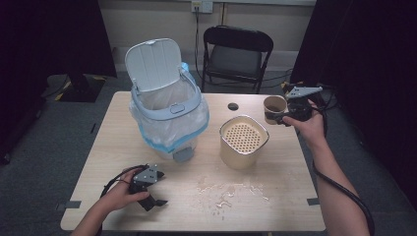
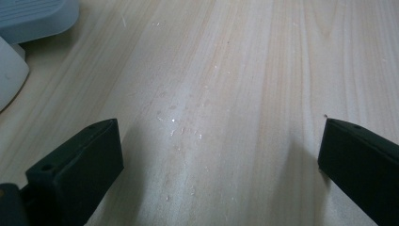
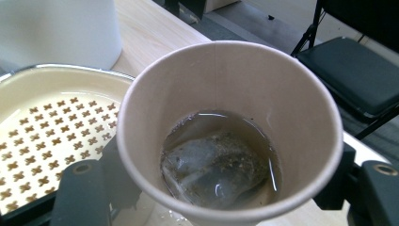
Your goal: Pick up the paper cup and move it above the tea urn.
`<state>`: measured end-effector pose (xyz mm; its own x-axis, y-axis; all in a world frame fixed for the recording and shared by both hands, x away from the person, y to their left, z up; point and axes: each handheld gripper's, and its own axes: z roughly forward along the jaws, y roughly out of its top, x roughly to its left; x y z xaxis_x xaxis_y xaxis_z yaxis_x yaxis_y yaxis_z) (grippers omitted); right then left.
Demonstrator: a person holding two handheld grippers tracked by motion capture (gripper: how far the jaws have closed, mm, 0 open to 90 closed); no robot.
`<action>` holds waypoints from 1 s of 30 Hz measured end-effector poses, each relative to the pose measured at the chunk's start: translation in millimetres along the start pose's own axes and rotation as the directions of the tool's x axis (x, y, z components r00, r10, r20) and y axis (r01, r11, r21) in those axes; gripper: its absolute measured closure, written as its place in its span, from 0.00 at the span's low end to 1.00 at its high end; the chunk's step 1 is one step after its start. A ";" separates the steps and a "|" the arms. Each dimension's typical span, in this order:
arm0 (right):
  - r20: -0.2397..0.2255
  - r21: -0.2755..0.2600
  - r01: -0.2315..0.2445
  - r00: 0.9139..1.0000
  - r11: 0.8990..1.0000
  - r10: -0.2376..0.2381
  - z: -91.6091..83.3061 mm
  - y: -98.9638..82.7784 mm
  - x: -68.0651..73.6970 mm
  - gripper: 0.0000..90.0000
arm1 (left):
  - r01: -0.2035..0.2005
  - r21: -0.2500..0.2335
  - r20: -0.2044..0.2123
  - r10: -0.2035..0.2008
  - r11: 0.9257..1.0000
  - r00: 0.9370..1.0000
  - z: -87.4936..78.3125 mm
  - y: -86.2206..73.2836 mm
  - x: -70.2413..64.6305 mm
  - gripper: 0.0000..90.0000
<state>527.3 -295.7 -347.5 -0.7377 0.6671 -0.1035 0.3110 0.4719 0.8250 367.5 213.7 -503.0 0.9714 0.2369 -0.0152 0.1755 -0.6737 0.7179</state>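
Paper cup: held upright in the right gripper, jaws clamped on its lower wall, raised above the far right edge of the worktop. Contents: shallow brownish liquid and a sodden tea bag.

Strainer container: cream, squarish, with a perforated insert; stands on the worktop just left of the cup, apart from it.

Pedal bin: pale blue-grey, lid raised, lined with a clear bag; left of the container.

Spill: wet patch on the worktop in front of the container, probably water.

Left gripper: near the front left edge, low over the wood, jaws spread wide with nothing between them.

Folding chair: black, behind the worktop.
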 end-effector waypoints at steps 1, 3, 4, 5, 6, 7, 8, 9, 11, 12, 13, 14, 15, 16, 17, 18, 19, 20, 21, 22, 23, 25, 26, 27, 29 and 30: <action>0.002 0.001 0.010 1.000 1.000 -0.010 1.2 1.4 1.1 0.31 | 0.001 -0.002 0.000 -0.001 1.000 1.000 0.1 -0.1 -0.1 0.00; 0.010 -0.007 0.032 0.999 0.999 -0.032 4.0 3.4 3.1 0.31 | 0.000 0.002 -0.001 0.000 1.000 1.000 -0.1 0.1 0.0 0.00; 0.014 -0.011 0.037 0.999 0.999 -0.037 4.9 3.8 3.7 0.31 | -0.001 0.004 0.002 0.001 1.000 1.000 -0.3 0.1 0.1 0.00; 0.015 -0.016 0.037 0.999 0.999 -0.037 5.6 4.0 4.2 0.31 | -0.002 0.004 -0.002 0.002 1.000 1.000 -0.2 0.1 -0.1 0.00; 0.009 -0.018 0.040 0.999 0.999 -0.040 6.3 4.4 4.7 0.31 | 0.001 0.006 0.000 -0.001 1.000 1.000 -0.4 0.3 -0.2 0.00; 0.011 -0.018 0.046 0.999 0.999 -0.046 6.8 5.0 5.5 0.31 | -0.001 0.004 -0.001 0.001 1.000 1.000 -0.2 0.1 -0.1 0.00; 0.011 -0.017 0.052 0.999 0.999 -0.051 7.2 5.5 6.4 0.31 | 0.001 0.004 -0.002 -0.001 1.000 1.000 -0.2 0.1 -0.3 0.00; 0.010 -0.015 0.059 0.998 0.998 -0.058 7.4 6.1 7.5 0.31 | -0.001 0.003 -0.001 0.001 1.000 1.000 -0.2 0.1 -0.1 0.00; 0.009 -0.016 0.072 0.997 0.997 -0.072 7.5 6.9 9.6 0.31 | 0.000 0.003 0.001 0.000 1.000 1.000 -0.2 0.1 -0.1 0.00; 0.007 -0.016 0.075 0.997 0.997 -0.075 7.5 7.1 10.1 0.31 | 0.000 0.003 0.000 0.000 1.000 1.000 -0.2 0.1 -0.1 0.00; 0.011 -0.010 0.085 0.996 0.996 -0.084 7.7 7.5 11.0 0.31 | -0.001 0.004 -0.001 0.001 1.000 1.000 -0.2 0.1 -0.1 0.00; 0.017 -0.005 0.095 0.995 0.995 -0.095 8.0 7.8 11.6 0.31 | -0.001 0.004 -0.001 0.001 1.000 1.000 -0.2 0.1 -0.1 0.00; 0.023 0.000 0.110 0.994 0.994 -0.110 8.1 8.5 12.8 0.31 | -0.001 0.003 -0.001 0.001 1.000 1.000 -0.2 0.1 -0.1 0.00; 0.029 0.003 0.124 0.992 0.992 -0.124 8.0 9.2 14.1 0.31 | 0.000 0.003 0.000 0.000 1.000 1.000 -0.2 0.1 -0.1 0.00; 0.032 -0.002 0.136 0.990 0.991 -0.136 7.9 9.7 15.6 0.31 | -0.001 0.004 -0.001 0.001 1.000 1.000 -0.2 0.1 -0.1 0.00; 0.031 -0.008 0.141 0.990 0.990 -0.141 7.9 10.0 16.4 0.31 | 0.000 0.003 0.000 0.000 1.000 1.000 -0.1 0.1 -0.1 0.00; 0.030 -0.013 0.149 0.988 0.989 -0.149 8.0 10.5 17.5 0.31 | -0.001 0.004 -0.001 0.001 1.000 1.000 -0.2 0.1 -0.1 0.00; 0.036 -0.017 0.169 0.985 0.986 -0.168 7.9 11.1 18.7 0.31 | 0.001 0.002 0.001 -0.001 1.000 1.000 -0.1 0.1 -0.1 0.00; 0.041 -0.028 0.186 0.982 0.982 -0.185 7.5 12.0 20.3 0.32 | -0.001 0.003 0.000 0.001 1.000 1.000 -0.2 0.1 -0.1 0.00; 0.042 -0.030 0.194 0.980 0.980 -0.193 7.2 12.6 21.2 0.32 | 0.002 0.003 0.002 -0.002 1.000 1.000 -0.2 0.2 -0.1 0.00; 0.051 -0.031 0.213 0.976 0.976 -0.212 7.1 13.6 22.2 0.32 | 0.000 0.003 0.000 0.000 1.000 1.000 -0.2 0.1 -0.1 0.00; 0.057 -0.029 0.242 0.969 0.970 -0.240 6.4 15.6 24.4 0.32 | 0.001 0.004 0.000 -0.001 1.000 1.000 -0.2 0.2 -0.2 0.00; 0.059 -0.029 0.252 0.967 0.967 -0.250 6.1 16.6 25.1 0.32 | -0.001 0.003 -0.001 0.001 1.000 1.000 -0.2 0.1 0.0 0.00; 0.063 -0.028 0.265 0.963 0.964 -0.263 5.4 17.7 26.2 0.32 | -0.002 0.004 -0.001 0.002 1.000 1.000 -0.2 0.1 -0.1 0.00; 0.059 -0.029 0.274 0.961 0.961 -0.272 4.5 18.6 27.5 0.32 | -0.001 0.003 -0.001 0.001 1.000 1.000 -0.1 0.1 -0.1 0.00; 0.059 -0.027 0.281 0.958 0.959 -0.279 4.2 18.9 28.3 0.32 | -0.002 0.004 -0.001 0.002 1.000 1.000 -0.2 0.1 0.0 0.00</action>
<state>514.8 -265.6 -337.2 -0.7582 0.5421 -0.3624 0.0751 0.6247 0.7773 367.5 213.8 -502.7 0.9717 0.2360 -0.0134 0.1744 -0.6772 0.7148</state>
